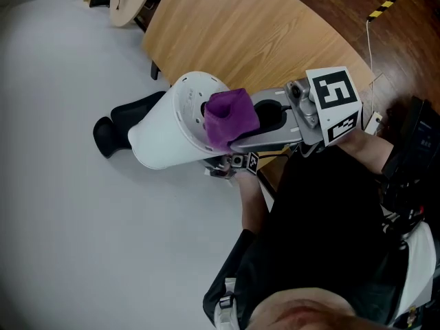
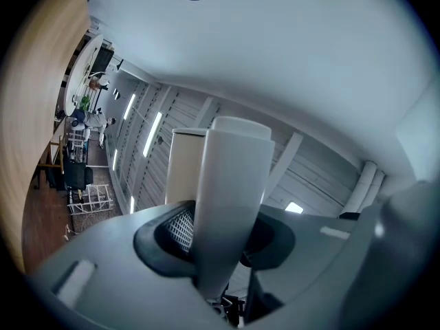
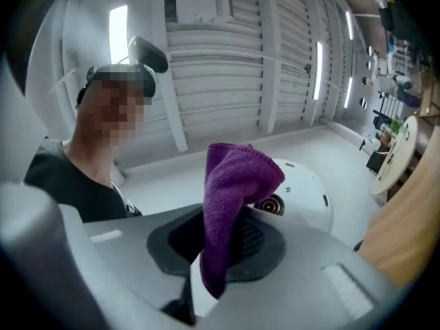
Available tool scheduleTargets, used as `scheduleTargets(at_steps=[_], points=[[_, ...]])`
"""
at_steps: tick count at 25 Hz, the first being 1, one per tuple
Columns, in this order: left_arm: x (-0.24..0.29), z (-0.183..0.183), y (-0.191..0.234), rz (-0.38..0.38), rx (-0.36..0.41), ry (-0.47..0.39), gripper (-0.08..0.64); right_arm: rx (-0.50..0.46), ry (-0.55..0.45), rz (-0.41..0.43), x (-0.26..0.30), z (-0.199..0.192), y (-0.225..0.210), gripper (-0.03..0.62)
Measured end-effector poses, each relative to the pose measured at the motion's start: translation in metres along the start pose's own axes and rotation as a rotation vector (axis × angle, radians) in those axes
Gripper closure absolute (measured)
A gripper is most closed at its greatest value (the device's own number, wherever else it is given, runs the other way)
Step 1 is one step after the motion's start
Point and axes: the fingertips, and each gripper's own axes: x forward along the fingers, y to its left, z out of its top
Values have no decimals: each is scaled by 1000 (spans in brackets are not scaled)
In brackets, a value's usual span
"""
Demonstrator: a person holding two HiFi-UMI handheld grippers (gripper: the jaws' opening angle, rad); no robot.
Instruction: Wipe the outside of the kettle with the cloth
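My left gripper (image 1: 234, 162) sits under the kettle (image 1: 165, 133), and only a sliver of it shows from above. In the left gripper view (image 2: 223, 232) its jaws stand partly apart and are closed on a white upright bar of the kettle (image 2: 230, 184). The bar fills the gap between the pads and rises straight out past them.

The kettle rests on nothing. I hold it up over the grey floor (image 1: 62, 239), just off the edge of the wooden desk (image 1: 254, 33). It lies on its side with the black handle end (image 1: 113, 129) pointing left, away from me. Its round white base faces right, toward my other gripper.

The purple cloth (image 1: 230, 115) is bunched against that base, covering its right half in the head view. My right gripper (image 1: 251, 126) comes in from the right, with its marker cube (image 1: 333, 102) behind it. In the right gripper view (image 3: 220, 239) the jaws are pinched on the cloth (image 3: 230, 184). The lower end of the cloth hangs down between the pads, and the upper end stands up past the fingertips and folds over.

Just beyond that fold is the kettle's base (image 3: 302, 191), with its dark round socket right beside the cloth. The cloth therefore lies between my fingertips and the base. It looks pressed to the base from above, though I cannot tell how firmly.
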Motion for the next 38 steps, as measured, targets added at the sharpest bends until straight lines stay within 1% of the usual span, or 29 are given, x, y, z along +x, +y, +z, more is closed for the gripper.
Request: scheduleTargets(at_steps=[2,3,7,10,11,12,13,14,15,16,17,18,19,22,23,24,25,26,27,28,29,30,31,32,33,34,35,36,38], points=[[5,-6,-2,-25,-17,8,491,9,18,-17,-1,-5,-5,538],[6,-8,-4,-38,-22,10,491,6,26,-44,-5,-6,-11,538],[7,-9,-12,-81,-23,14,489,-79,64,-187,-24,-10,-43,538],[6,-5,-12,-82,-15,0,488,-166,94,-330,-36,-5,-72,537],[6,-5,-11,-81,-19,-3,489,-192,97,-352,-39,-1,-74,537],[6,-6,-10,-81,-23,-3,489,-201,86,-340,-39,4,-69,537],[6,-8,-9,-81,-25,-2,489,-191,65,-290,-35,12,-57,537],[6,-9,-8,-82,-26,2,489,-163,50,-216,-29,18,-38,537],[6,-11,-7,-82,-26,7,489,-120,57,-140,-20,21,-17,537],[6,-14,-6,-84,-28,13,489,-76,94,-82,-11,18,4,537],[7,-16,-5,-88,-32,19,489,-54,149,-51,-2,10,19,537],[7,-18,-5,-93,-38,24,489,-53,200,-47,5,1,27,537],[6,-19,-5,-100,-45,27,489,-61,230,-66,10,-5,28,537],[5,-22,-6,-124,-58,28,488,-107,221,-183,8,-1,0,537],[4,-22,-6,-131,-55,25,488,-158,212,-231,2,3,-16,537],[3,-21,-7,-134,-49,21,488,-242,195,-266,-3,10,-31,535],[3,-20,-7,-132,-42,16,486,-341,174,-286,-7,17,-42,536],[3,-18,-6,-128,-39,12,488,-412,158,-301,-10,23,-49,537],[4,-18,-6,-124,-40,8,488,-427,151,-309,-11,26,-49,537],[4,-18,-7,-122,-40,5,488,-388,153,-301,-10,27,-41,537],[3,-18,-7,-121,-40,3,488,-324,160,-265,-7,25,-26,537],[1,-18,-7,-119,-39,2,488,-287,170,-199,-3,23,-8,537],[-1,-20,-6,-117,-38,5,488,-303,191,-117,2,20,10,537],[-2,-22,-6,-115,-38,10,488,-369,232,-40,8,16,25,537],[-3,-24,-5,-112,-41,17,488,-454,282,18,14,11,33,537],[-4,-27,-4,-111,-45,25,488,-512,323,41,18,6,35,537],[-5,-29,-4,-112,-49,32,488,-510,346,22,19,2,31,537],[-6,-32,-4,-115,-55,37,488,-460,351,-31,17,0,22,535],[-8,-34,-4,-132,-64,38,488,-333,317,-168,9,2,-3,535]])
